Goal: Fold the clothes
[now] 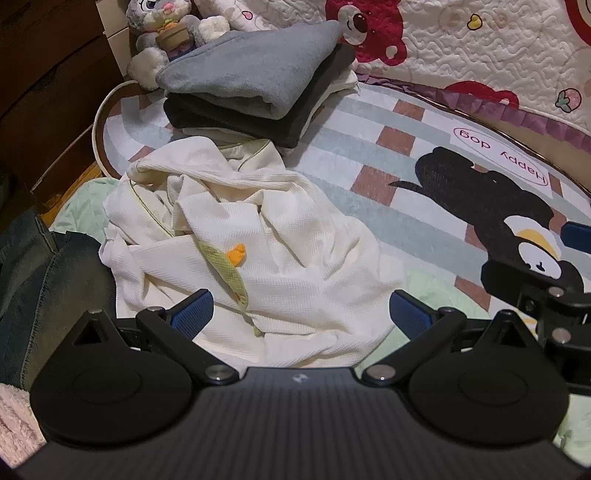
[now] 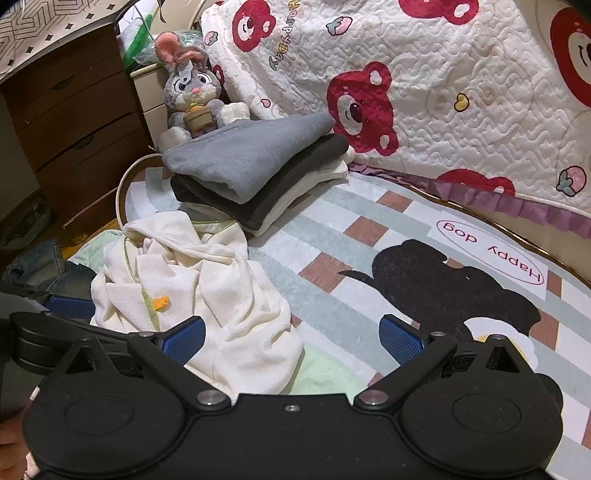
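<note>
Here both claws, left claw and right claw, gape empty; crumpled cream garment hides its shape.

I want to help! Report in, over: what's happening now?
Both tools open: left tool, right tool. Cream garment crumpled, unfolded. Folded stack behind. Jeans alongside.

Three folded garments, one crumpled.

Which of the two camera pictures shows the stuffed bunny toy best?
The right wrist view: the stuffed bunny appears whole, with face, pink ears and little pot. In the left wrist view the bunny is cut off at the top edge.
</note>
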